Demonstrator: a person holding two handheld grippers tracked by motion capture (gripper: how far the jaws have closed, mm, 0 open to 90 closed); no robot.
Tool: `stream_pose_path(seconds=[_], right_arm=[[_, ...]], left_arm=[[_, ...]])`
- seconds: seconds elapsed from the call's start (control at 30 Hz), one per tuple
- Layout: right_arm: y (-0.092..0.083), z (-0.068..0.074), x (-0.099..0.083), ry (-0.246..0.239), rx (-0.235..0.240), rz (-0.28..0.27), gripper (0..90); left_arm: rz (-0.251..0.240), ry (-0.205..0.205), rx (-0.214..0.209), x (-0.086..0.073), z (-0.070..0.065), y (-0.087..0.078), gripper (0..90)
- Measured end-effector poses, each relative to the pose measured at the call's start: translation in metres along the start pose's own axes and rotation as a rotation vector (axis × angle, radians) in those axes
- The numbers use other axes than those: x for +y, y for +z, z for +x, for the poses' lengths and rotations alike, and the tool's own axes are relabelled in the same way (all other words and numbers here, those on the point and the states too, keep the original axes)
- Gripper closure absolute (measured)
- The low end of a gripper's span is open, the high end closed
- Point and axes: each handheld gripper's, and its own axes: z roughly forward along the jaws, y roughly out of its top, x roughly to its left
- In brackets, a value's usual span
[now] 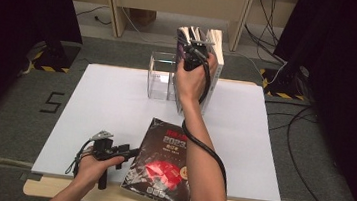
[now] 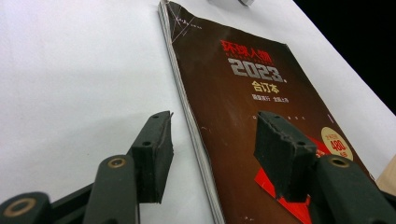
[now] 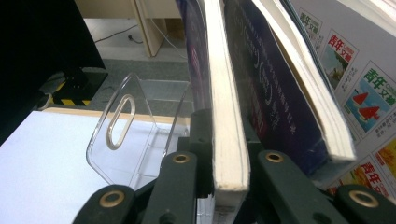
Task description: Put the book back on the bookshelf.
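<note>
Since the right gripper already has a book in hand, these lines turn on how that book stands to the holder.

Right gripper (image 1: 195, 52): at about 12 o'clock on the desk (image 1: 110, 108), raised at the far edge; in the right gripper view its jaws are clamped on the page edge of an upright book (image 3: 229, 116), pads pressing on both sides.

Held book: it stands on end with its long axis vertical, among other upright books (image 1: 216, 59) (a second volume leans just beside it, toward 3 o'clock in the right gripper view).

Clear holder (image 1: 161, 76): an acrylic stand just beside the held book, at roughly 9 o'clock of it in the high view; its slotted side wall (image 3: 119, 123) shows in the right gripper view.

Deciding relation: the holder lies to the left of the gripped book, so I judge that the next move is a short sideways carry with the book kept upright.

Left gripper (image 1: 128, 151): at about 7 o'clock on the desk, low; its jaws stand apart, gripping nothing.

Dark magazine (image 1: 162, 164): it lies flat at 6 o'clock, long axis running away from the person; in the left gripper view its spine edge (image 2: 187, 107) sits between the open jaws, and the left hand (image 1: 94, 164) is the nearer one to it.
</note>
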Motion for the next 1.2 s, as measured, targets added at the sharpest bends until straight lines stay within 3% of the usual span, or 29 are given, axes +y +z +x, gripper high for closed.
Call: stream_pose_path(seconds=[0.5,0.73,1.2], right_arm=[[0.007,0.003,-0.007,0.013,-0.017,-0.124,82.9],[0.011,0.004,-0.009,-0.004,-0.049,-0.135,82.4],[-0.008,0.005,-0.013,-0.051,-0.028,-0.152,71.5]], left_arm=[[-0.006,-0.005,-0.001,0.001,0.002,-0.001,45.9],[-0.003,-0.004,-0.003,0.001,0.001,0.000,46.0],[0.000,-0.001,-0.002,0.000,0.001,0.001,46.1]])
